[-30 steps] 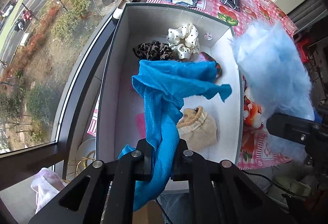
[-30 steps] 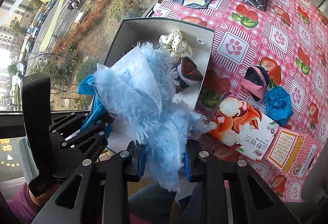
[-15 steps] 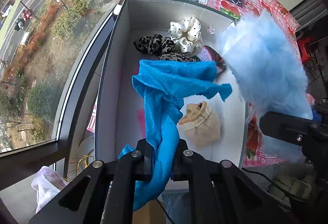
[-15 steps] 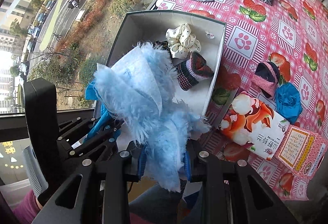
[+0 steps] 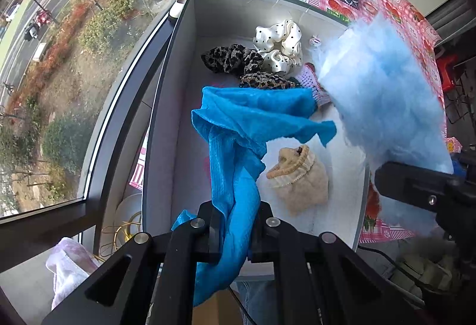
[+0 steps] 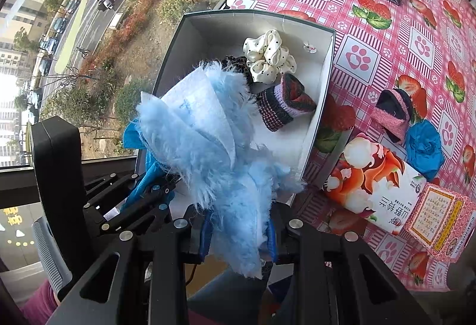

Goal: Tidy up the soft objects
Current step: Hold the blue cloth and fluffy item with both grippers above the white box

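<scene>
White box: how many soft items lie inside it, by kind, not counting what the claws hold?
Scrunchies: 3 (dotted cream scrunchie, dark leopard scrunchie, brown leopard scrunchie)
Knit pieces: 2 (beige knit, striped knit)
Total: 5

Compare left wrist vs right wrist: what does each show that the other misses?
Left wrist only: the beige knit pouch on the box floor, and the left hand-held gripper shut on the blue cloth.

Right wrist only: the tissue pack, the pink knit piece and the blue scrunchie on the tablecloth, outside the box.

Both: the white box, polka-dot scrunchie, and fluffy light-blue piece clamped in the right hand-held gripper.
</scene>
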`<state>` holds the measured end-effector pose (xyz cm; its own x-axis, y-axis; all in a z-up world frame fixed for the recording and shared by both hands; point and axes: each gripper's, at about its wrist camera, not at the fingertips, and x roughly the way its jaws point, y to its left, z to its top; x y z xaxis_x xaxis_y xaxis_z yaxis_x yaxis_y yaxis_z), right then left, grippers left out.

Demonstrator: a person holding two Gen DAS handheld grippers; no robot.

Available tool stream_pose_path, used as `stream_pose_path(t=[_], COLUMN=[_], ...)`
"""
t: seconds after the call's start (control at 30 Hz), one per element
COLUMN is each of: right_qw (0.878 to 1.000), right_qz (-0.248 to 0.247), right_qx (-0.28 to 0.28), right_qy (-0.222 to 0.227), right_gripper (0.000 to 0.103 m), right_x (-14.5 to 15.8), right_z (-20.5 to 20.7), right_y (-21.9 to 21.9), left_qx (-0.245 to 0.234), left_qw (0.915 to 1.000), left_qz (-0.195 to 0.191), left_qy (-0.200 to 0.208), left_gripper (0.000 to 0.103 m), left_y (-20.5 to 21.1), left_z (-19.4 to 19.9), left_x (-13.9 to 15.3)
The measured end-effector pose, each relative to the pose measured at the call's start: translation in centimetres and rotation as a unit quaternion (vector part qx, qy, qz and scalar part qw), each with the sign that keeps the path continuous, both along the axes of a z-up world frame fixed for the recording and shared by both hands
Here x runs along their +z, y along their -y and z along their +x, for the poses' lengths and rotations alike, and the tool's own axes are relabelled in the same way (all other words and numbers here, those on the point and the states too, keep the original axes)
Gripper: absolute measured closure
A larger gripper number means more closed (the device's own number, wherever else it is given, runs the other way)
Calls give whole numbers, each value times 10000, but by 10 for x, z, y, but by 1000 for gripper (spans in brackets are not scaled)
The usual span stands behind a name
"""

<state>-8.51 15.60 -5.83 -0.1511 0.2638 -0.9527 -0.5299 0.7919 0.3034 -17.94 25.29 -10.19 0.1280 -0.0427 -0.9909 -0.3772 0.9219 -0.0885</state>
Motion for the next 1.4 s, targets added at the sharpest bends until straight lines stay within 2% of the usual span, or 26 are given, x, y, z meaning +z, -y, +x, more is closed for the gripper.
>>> stream_pose_path(t=[1.4], right_qw=[9999], right_qz=[-28], right_qx=[-112], right_qy=[-124], right_gripper=[74], right_x=[-9], right_z=[6], right_y=[-1], left_qx=[15], left_qw=[10000], left_qz=[-8], left_qy=[-58], left_gripper=[93], left_y=[-5], left_z=[0], left_x=[-4])
